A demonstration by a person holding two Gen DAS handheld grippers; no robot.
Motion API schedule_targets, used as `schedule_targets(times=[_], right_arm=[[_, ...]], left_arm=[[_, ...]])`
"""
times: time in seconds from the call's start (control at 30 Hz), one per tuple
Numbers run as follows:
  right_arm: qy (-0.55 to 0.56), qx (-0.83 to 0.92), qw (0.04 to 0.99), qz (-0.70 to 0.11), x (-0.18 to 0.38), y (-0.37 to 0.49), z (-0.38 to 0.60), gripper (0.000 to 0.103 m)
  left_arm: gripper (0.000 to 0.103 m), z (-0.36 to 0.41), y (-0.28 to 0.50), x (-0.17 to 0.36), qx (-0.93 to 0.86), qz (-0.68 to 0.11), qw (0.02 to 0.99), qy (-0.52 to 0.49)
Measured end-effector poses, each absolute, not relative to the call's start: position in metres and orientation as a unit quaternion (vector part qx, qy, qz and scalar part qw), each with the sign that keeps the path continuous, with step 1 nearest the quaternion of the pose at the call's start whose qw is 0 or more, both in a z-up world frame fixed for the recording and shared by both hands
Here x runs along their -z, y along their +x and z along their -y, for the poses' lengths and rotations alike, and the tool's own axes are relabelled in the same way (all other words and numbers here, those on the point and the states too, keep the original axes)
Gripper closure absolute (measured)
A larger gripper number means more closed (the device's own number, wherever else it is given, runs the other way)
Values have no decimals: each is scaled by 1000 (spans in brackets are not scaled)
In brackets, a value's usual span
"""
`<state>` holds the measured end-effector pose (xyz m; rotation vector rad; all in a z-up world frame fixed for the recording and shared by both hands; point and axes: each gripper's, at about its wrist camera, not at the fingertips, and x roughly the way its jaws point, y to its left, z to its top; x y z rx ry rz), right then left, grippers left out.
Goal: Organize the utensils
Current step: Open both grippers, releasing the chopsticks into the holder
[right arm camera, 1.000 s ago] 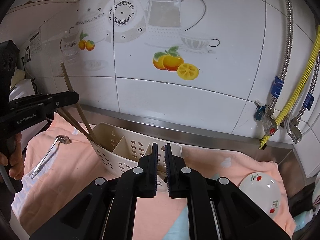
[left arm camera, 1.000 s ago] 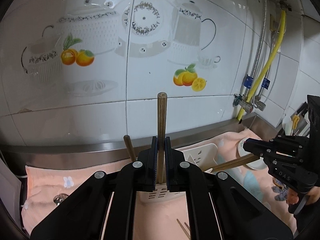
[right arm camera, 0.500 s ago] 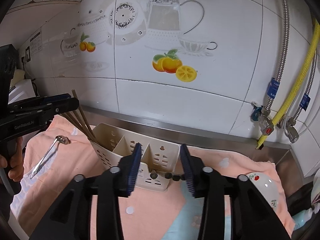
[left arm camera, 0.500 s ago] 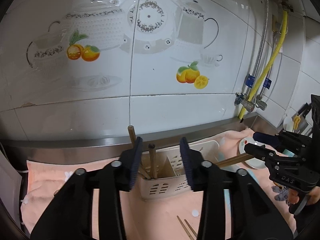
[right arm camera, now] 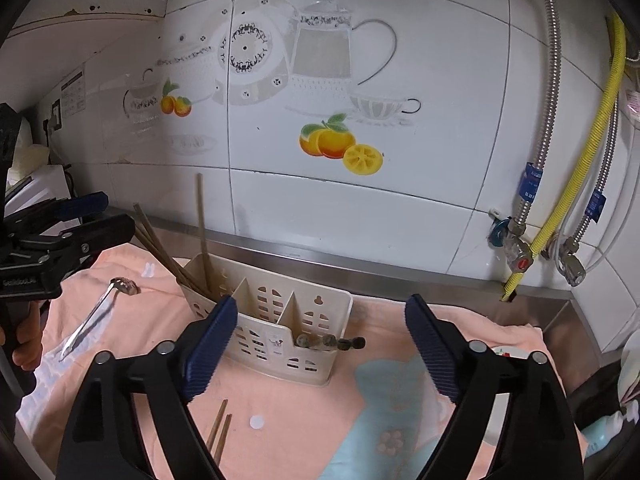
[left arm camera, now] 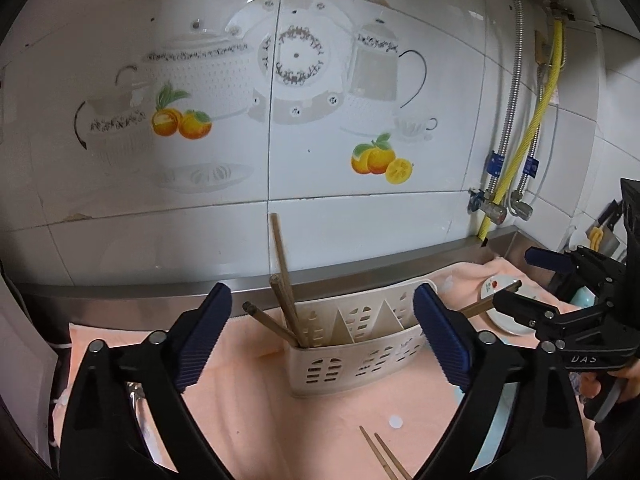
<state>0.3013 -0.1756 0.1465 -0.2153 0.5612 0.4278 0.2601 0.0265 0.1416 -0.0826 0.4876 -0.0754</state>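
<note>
Utensils [left arm camera: 286, 300] upright in caddy [left arm camera: 360, 344] (end slot) — left claw [left arm camera: 322, 334], right claw [right arm camera: 316, 344] just spread wide, nothing between.

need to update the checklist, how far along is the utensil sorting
Done: several chopsticks stand in the end compartment of the caddy. In hand: nothing; left gripper and right gripper have just been opening, jaws empty. Left: two loose chopsticks and a metal spoon on the cloth.
</note>
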Motion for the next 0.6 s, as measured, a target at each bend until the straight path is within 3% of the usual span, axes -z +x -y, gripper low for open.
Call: schedule_targets(times=[0.6], right_arm=[[-105,-210,937,-260,-145,262,189,12]], left_arm=[[5,-20,207,-136,35,-226,973,-24]])
